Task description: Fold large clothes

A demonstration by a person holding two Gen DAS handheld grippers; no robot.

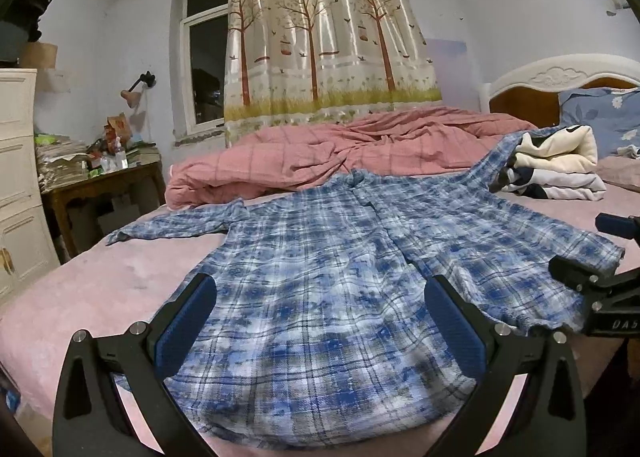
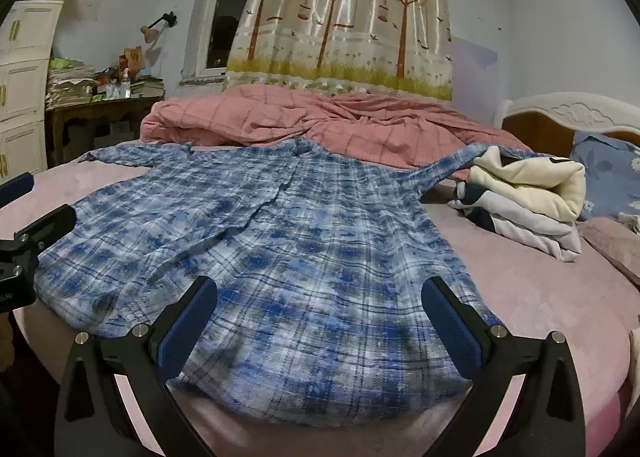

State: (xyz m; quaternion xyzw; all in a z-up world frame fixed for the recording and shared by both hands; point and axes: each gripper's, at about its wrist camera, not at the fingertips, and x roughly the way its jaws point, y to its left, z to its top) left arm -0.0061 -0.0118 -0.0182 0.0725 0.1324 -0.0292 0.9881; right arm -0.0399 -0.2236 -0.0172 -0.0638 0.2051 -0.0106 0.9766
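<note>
plaid shirt flat on bed, grippers agape

Shirt: soft woven cloth, matt. Sheet under both tools: matt plush. Pads: ribbed, matt; arms black plastic, metal pins. Curtain ahead: glossy.

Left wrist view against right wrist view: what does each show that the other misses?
Only the left wrist view shows the right gripper at its right edge, and the shirt's left sleeve stretched out long.

Only the right wrist view shows the left gripper at its left edge, and more of the bare pink sheet to the shirt's right.

Both show the blue plaid shirt spread flat, the pink quilt behind it, folded clothes, and open fingers holding nothing.
</note>
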